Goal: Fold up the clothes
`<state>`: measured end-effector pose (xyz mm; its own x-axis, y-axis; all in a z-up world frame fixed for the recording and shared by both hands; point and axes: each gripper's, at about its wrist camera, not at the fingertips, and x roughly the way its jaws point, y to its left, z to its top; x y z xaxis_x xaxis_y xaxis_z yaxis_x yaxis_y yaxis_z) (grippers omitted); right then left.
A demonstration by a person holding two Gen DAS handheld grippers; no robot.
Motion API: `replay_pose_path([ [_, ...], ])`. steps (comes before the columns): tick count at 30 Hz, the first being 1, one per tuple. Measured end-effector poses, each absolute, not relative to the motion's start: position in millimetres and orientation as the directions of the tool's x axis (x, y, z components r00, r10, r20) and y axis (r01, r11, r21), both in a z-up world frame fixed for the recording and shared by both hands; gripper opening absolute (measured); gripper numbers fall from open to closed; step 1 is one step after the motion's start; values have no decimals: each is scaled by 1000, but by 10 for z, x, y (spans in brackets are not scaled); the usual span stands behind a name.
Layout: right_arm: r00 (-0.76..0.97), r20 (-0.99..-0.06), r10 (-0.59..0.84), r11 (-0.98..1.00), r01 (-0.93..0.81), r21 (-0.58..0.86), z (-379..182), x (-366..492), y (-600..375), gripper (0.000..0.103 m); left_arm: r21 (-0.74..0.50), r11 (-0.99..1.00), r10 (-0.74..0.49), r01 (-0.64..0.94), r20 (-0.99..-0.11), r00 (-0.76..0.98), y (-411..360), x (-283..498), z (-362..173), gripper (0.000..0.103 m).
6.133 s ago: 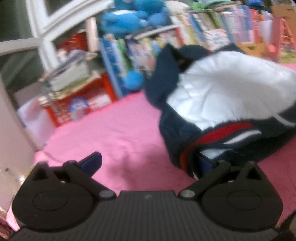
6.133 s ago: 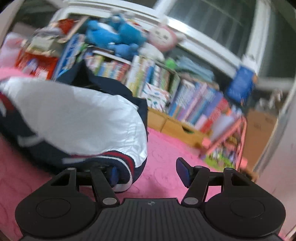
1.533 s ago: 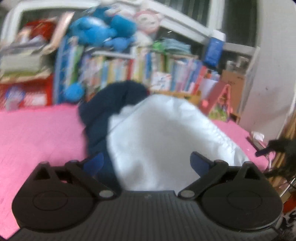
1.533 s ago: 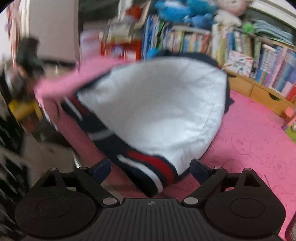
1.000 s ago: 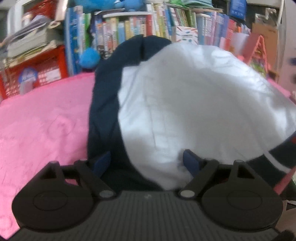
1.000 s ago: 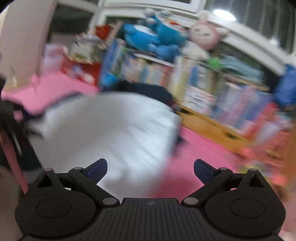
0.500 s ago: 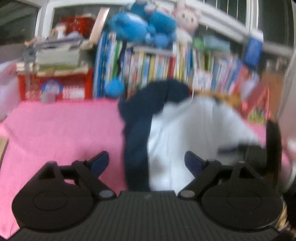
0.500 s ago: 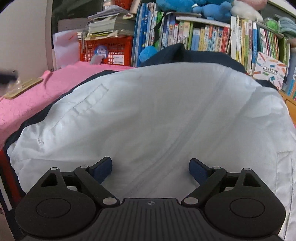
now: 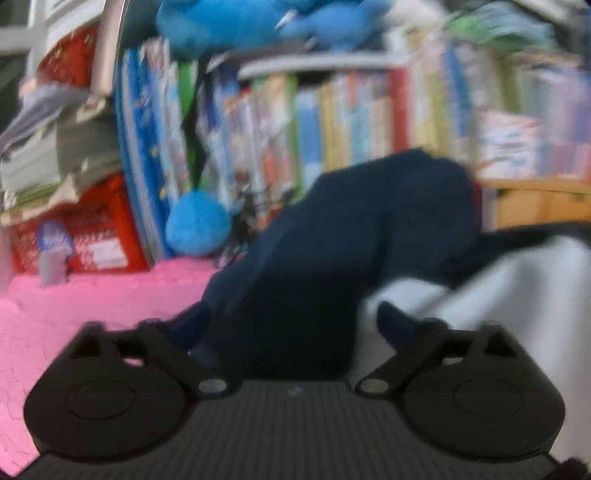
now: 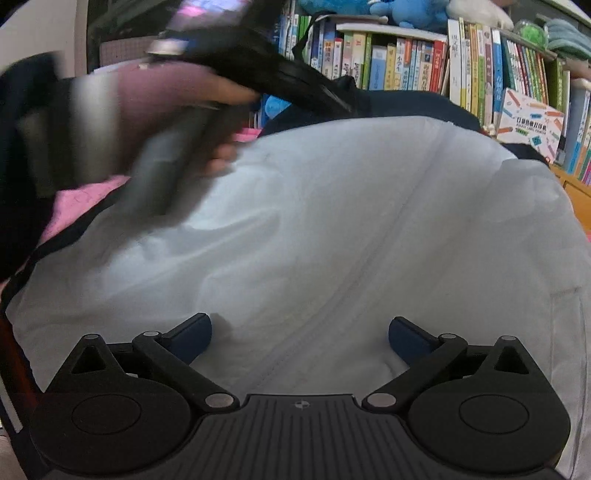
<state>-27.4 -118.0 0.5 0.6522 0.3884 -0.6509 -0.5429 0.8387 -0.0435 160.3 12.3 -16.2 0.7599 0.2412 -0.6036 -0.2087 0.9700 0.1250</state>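
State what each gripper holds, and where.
Right gripper, jaws just opening, holds nothing. Left gripper's jaws, just closing, straddle the jacket's navy part; grip cannot be told.

A jacket [image 10: 332,229] shows a plain white lining, edged in navy with a red band at one side, its navy sleeve [image 9: 332,258] bunched up. It lies on a hot-pink surface [image 9: 92,295] with a faint embossed pattern. Both grippers are black with ribbed bodies and dark blue fingers [image 10: 188,336]. Behind stand books [image 10: 406,62] with many-coloured spines, a red crate [image 9: 92,229], bright blue plush toys [image 9: 229,22] and a blue ball [image 9: 197,229].
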Motion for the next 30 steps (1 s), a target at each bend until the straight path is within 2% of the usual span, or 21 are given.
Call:
replay_pose_path([
  [1,653,-651,388,839,-542,-44,5,-277,-1178,103,104,965,248,-239,-649,719,177,1681,-203,27],
  [2,651,-652,390,839,-542,-39,3,-274,-1184,103,79,962,248,-261,-653,715,262,1677,-152,18],
  [4,644,-655,396,840,-542,-25,0,-261,-1198,103,27,953,247,-302,-649,720,443,1639,-18,10],
  [5,642,-656,397,841,-541,-21,1,-257,-1205,103,33,948,271,-317,-609,745,578,1574,151,9],
  [8,641,-657,398,844,-536,-12,3,-252,-1223,103,46,923,356,-381,-475,805,1081,1347,708,9],
  [10,643,-657,394,845,-534,-17,10,-228,-1225,103,23,891,422,-452,-406,811,1542,1182,1073,9],
  [11,645,-656,392,846,-533,-19,14,-216,-1227,103,-6,881,431,-472,-398,810,1758,1157,1191,9],
  [14,661,-648,377,846,-531,-49,26,-238,-1201,103,-8,848,480,-530,-414,773,2299,998,1219,10],
  [17,673,-642,366,845,-529,-73,29,-260,-1177,103,32,820,520,-571,-459,721,2629,872,873,12],
  [21,666,-647,372,846,-529,-58,28,-247,-1199,103,-11,786,499,-618,-579,645,2993,823,327,14],
  [24,665,-647,373,846,-529,-57,22,-272,-1207,103,6,785,495,-620,-609,620,3086,827,65,15],
  [27,664,-648,374,847,-530,-54,14,-275,-1211,103,-12,781,485,-625,-618,618,3160,839,-29,20],
  [30,661,-650,376,847,-529,-47,14,-267,-1213,103,-35,761,477,-648,-647,595,3283,900,-88,30],
])
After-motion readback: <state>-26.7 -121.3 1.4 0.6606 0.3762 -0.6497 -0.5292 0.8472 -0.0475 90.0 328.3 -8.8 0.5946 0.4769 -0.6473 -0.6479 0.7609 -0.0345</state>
